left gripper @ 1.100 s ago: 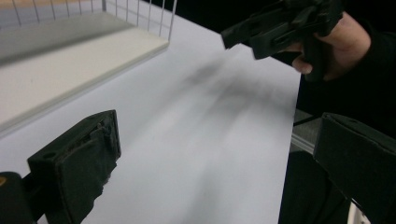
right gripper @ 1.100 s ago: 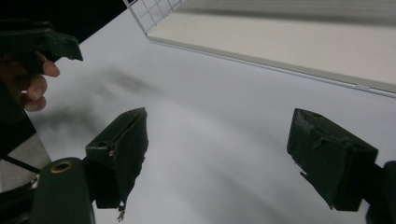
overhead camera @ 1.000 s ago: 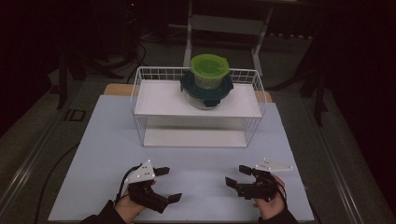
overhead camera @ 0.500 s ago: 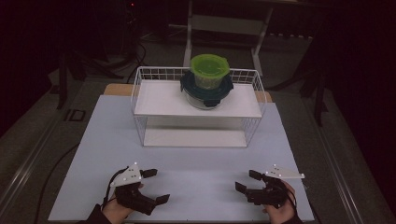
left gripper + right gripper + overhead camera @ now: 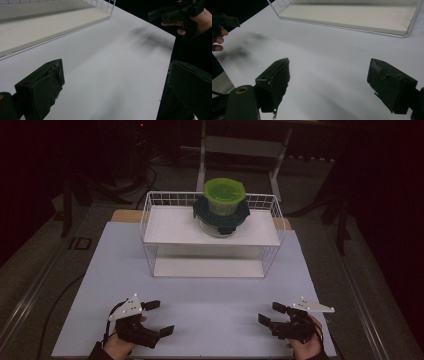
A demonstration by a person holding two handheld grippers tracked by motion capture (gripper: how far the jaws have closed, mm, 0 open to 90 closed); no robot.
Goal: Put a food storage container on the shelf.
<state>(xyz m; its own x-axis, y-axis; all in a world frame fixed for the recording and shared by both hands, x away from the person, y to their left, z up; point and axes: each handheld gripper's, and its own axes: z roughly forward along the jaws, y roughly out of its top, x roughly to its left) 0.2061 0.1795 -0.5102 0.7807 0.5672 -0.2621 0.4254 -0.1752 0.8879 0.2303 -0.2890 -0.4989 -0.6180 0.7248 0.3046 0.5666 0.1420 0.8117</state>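
left gripper (image 5: pixel 159 317): lower left of high view, jaws spread wide, holding nothing | right gripper (image 5: pixel 270 314): lower right, jaws apart, holding nothing | green-lidded container (image 5: pixel 224 196): upper centre, stacked on dark-lidded container (image 5: pixel 220 217), on top shelf of white wire rack (image 5: pixel 162 227), well apart from both grippers | table (image 5: pixel 215 300): white

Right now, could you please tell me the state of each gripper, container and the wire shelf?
Left gripper: open, holding nothing, low over the table.
Right gripper: open, holding nothing, low over the table.
Green-lidded container: lid on, stacked on the dark-lidded container.
Dark-lidded container: lid on, upright on the shelf's top.
Wire shelf: upright on the table, lower level bare.
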